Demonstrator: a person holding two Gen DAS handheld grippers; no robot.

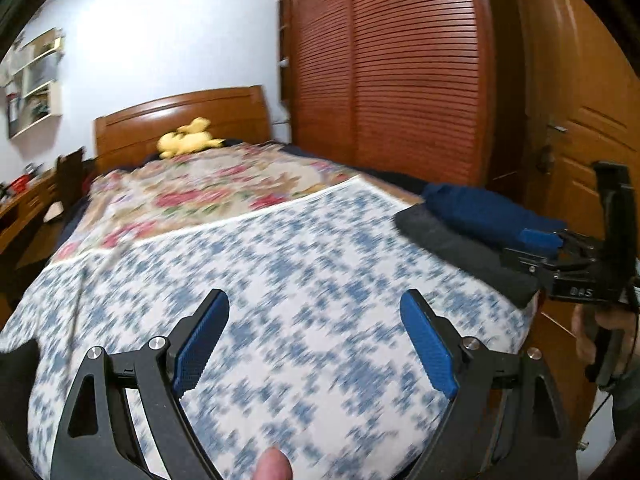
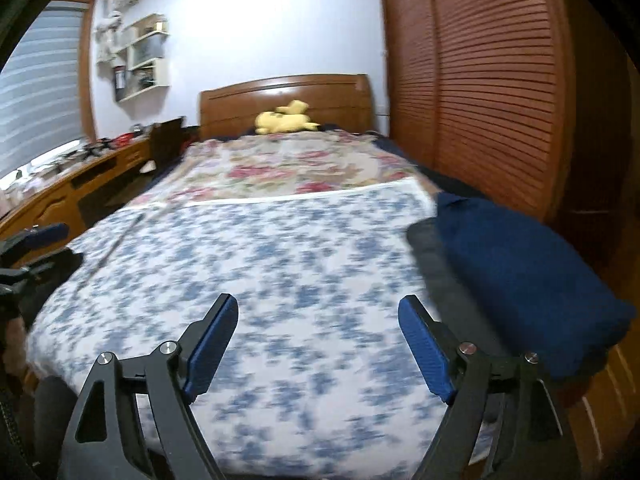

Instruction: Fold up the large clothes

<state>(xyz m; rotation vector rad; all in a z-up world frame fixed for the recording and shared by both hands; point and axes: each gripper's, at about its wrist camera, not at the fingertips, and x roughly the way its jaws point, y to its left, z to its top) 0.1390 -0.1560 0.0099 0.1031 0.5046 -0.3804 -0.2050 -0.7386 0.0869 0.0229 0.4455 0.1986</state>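
Left gripper (image 1: pixel 314 344): I read its jaws spread wide, nothing between the blue pads, above the blue-and-white sheet (image 1: pixel 280 280).
Right gripper (image 2: pixel 318 344): I read it spread wide, holding nothing.
Folded clothes: navy garment (image 2: pixel 520 272) on dark grey garment (image 2: pixel 430 256), at the bed's right edge.
Background: yellow plush toy (image 2: pixel 286 118) by the headboard (image 2: pixel 288 96).

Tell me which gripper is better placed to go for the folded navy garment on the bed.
Right. The navy garment lies just beside the open right gripper; the open left gripper has the patterned sheet between.
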